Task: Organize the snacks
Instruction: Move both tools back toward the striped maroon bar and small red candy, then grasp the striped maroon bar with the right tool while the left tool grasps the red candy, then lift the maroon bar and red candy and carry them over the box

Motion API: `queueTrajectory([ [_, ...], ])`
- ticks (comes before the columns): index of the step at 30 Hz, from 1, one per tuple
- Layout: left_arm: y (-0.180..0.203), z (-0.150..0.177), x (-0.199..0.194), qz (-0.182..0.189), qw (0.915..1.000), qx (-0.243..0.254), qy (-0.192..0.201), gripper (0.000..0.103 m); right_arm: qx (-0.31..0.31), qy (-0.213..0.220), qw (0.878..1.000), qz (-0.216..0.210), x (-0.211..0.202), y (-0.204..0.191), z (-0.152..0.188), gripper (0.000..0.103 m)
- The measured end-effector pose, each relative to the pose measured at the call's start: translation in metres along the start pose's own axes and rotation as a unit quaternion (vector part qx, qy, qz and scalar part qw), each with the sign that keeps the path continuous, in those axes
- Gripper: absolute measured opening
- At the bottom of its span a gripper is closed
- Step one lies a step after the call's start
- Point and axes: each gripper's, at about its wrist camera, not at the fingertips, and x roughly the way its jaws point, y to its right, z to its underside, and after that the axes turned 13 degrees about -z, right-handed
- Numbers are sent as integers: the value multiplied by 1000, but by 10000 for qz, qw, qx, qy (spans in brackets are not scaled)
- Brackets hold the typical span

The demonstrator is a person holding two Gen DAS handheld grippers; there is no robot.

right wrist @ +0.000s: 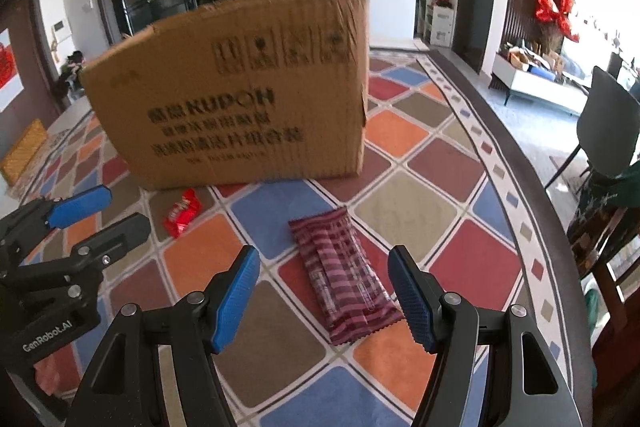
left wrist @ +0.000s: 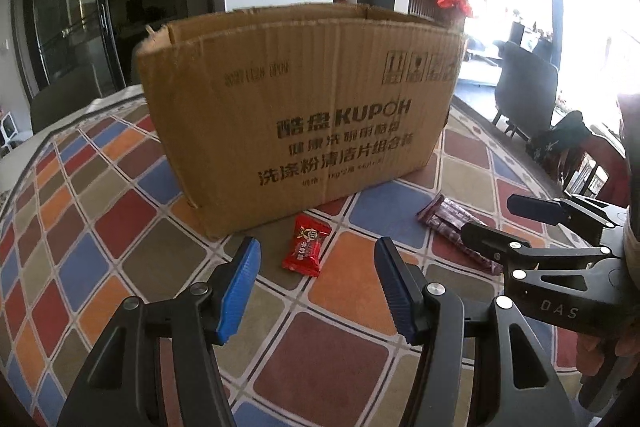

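At lower frame, the left gripper [left wrist: 316,287] and the right gripper [right wrist: 324,291] gape empty over the checked multicoloured tablecloth [right wrist: 404,211], the small red candy wrapper [left wrist: 306,247] and the striped maroon snack packet [right wrist: 346,275] lying apart with bare cloth around them below the brown cardboard box [left wrist: 300,119].

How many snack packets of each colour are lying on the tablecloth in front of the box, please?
Red candy packet: 1
Maroon striped packet: 1
Total: 2
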Motion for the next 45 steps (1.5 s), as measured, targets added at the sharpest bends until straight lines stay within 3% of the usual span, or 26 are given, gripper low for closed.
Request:
queueTrajectory([
  [14,5,-4,43,72,9991,-12,-430,58,-130,-341,9991,221,25,11,0,67],
  [24,7,-6,59,91,9983,-15,-574,50,111,-530,9982,262,39,20,3,67],
  [26,9,-7,62,81,9980,11,-625,48,102,-542,9981,257,39,20,4,65],
  [29,9,-8,67,118,9973,-30,-727,40,79,-514,9983,245,39,17,3,50],
  [35,4,-9,70,54,9973,-43,-732,21,138,-520,9984,175,39,13,0,43],
  [45,-5,-7,53,237,9974,-130,-670,19,277,-463,9985,-67,30,2,3,41],
])
